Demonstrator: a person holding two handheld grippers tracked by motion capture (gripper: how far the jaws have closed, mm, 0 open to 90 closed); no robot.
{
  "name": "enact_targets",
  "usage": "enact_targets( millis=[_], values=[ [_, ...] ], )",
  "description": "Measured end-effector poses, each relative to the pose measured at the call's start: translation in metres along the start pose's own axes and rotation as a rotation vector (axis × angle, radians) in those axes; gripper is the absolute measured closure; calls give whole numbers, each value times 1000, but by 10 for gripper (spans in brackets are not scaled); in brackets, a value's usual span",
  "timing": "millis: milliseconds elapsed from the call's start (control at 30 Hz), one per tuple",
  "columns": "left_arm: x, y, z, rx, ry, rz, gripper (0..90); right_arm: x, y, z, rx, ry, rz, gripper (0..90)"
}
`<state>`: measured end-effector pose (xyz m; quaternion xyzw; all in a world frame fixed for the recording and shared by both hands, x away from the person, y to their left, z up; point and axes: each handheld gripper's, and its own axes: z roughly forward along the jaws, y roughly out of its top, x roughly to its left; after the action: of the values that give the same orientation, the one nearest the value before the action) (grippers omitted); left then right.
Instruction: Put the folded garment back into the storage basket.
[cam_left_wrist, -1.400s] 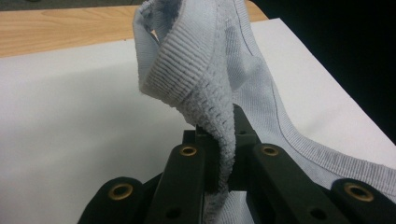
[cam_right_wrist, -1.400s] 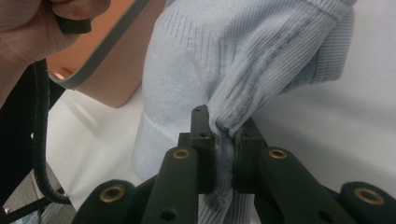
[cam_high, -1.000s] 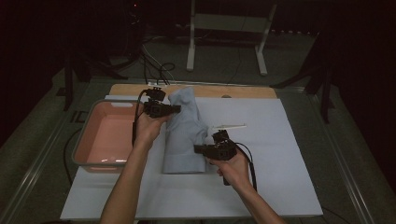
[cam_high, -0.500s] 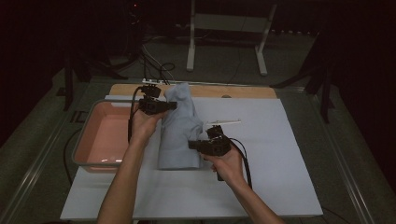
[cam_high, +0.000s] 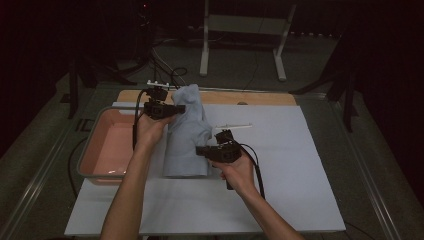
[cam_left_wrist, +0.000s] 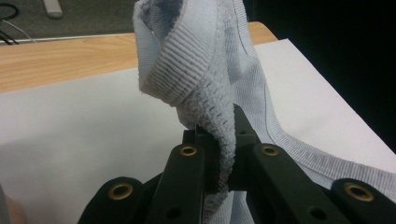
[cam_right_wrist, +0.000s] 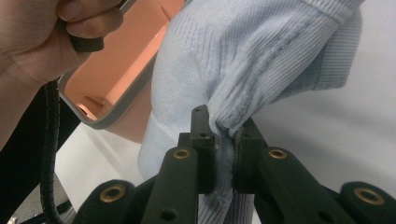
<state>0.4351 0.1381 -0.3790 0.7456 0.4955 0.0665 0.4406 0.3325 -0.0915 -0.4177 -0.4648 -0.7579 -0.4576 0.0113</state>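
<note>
Item: I had both the left gripper (cam_high: 176, 108) and right gripper (cam_high: 201, 150) clamped on the sweater (cam_high: 187, 132), long axis near-far, left gripper farther.

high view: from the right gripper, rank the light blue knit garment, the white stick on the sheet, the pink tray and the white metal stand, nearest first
From the right gripper:
1. Light blue knit garment, clamped in its jaws, to its left.
2. Thin white stick, lying on the white sheet just beyond it.
3. Pink plastic tray, at the table's left edge, past the garment.
4. White metal stand, on the floor behind the table.
</note>
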Motion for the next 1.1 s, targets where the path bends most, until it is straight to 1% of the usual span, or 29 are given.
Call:
enact_targets(
  millis=[133,200,300,367,533,733,833,1100],
  values=[
    [1,2,-4,-4,6,0,875,2,3,3,-3,5,11,825],
    [2,3,-5,-5,7,0,876,2,5,5,-5,16,9,825],
    [4,3,-7,-5,11,0,875,5,8,7,-8,26,18,825],
    [4,3,-7,-7,12,-1,876,6,8,7,-8,24,17,825],
    [7,4,-11,-9,17,-4,876,11,13,11,-12,45,19,825],
    [10,5,-15,-10,22,-5,875,14,17,12,-15,53,19,825],
    [10,5,-17,-15,22,-8,876,16,19,13,-16,65,20,825],
    [12,10,-24,-21,33,2,875,21,24,15,-25,83,29,825]
  ],
)
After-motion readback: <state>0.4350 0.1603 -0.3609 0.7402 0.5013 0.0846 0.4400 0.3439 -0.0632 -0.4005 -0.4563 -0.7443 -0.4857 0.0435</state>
